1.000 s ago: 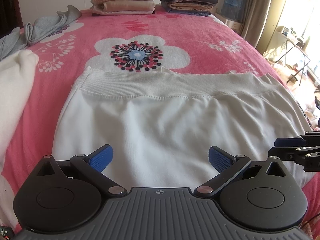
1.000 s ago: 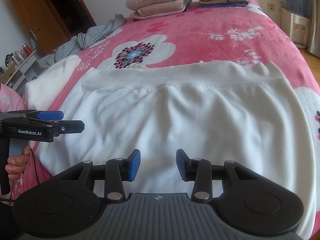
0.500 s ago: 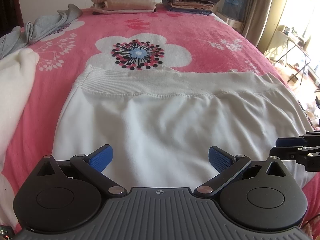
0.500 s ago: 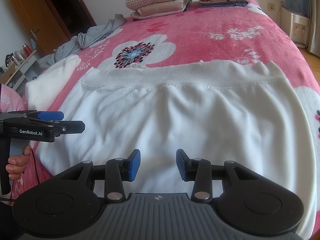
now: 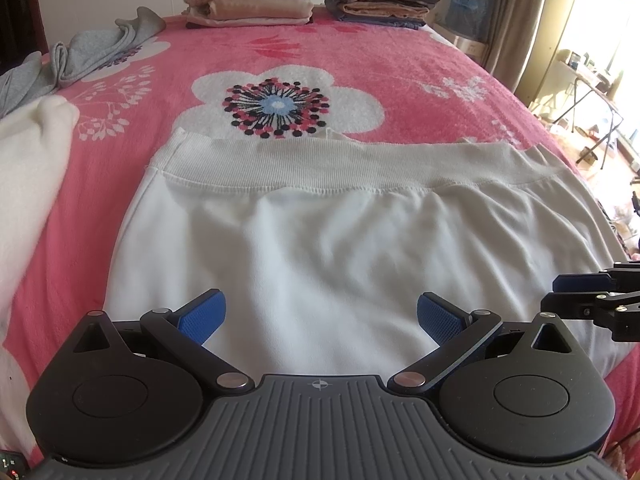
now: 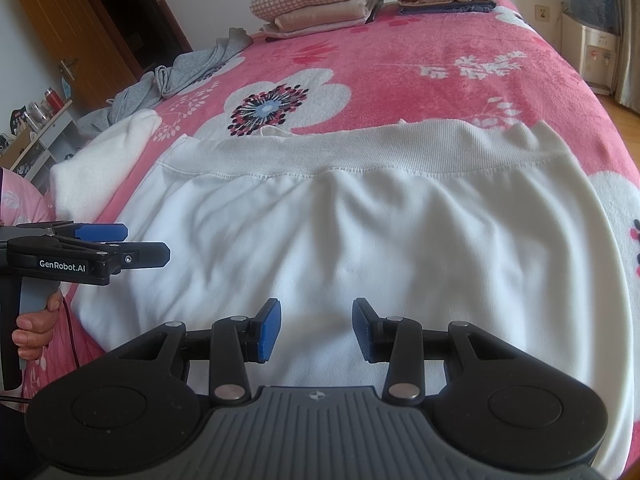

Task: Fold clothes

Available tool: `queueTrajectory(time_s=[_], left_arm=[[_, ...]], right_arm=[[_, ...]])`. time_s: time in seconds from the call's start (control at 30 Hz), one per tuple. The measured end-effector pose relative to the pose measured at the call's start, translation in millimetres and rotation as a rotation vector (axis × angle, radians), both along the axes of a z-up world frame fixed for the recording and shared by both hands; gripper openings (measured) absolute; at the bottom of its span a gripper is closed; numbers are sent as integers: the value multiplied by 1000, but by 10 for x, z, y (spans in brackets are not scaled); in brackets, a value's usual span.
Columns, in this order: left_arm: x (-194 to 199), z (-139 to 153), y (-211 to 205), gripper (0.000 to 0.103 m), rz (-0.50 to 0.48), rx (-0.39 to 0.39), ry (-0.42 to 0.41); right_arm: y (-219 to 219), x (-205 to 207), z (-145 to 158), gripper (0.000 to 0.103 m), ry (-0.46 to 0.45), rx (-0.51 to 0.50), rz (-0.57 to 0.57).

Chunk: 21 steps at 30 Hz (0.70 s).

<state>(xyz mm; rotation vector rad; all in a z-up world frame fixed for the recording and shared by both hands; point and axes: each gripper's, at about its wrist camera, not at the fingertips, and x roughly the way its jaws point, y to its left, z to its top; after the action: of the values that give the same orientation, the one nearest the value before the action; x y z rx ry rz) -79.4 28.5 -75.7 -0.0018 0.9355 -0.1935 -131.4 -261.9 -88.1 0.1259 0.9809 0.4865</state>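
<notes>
1. Currently, left wrist view: left tool (image 5: 320, 316) spread wide, nothing between its pads, hovering over the near part of the white garment (image 5: 340, 240), which lies flat on the pink bed (image 5: 400, 72). Ribbed hem (image 5: 340, 160) at far side. Advice: pinch near corners evenly, both layers.
2. Right wrist view: right tool (image 6: 316, 328) partly spread, empty, above the same cloth. Garment's near edge hidden beneath both tools; sleeves not discernible.
</notes>
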Motion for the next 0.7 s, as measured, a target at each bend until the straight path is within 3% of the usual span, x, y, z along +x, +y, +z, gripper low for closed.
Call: queueTrajectory(time_s=[0.2, 0.7], left_arm=[[-6, -35, 10, 103, -5, -3, -1], [40, -190, -66, 103, 49, 153, 48]], right_arm=[[0, 6, -3, 42, -2, 1, 0], [77, 8, 21, 42, -27, -33, 10]])
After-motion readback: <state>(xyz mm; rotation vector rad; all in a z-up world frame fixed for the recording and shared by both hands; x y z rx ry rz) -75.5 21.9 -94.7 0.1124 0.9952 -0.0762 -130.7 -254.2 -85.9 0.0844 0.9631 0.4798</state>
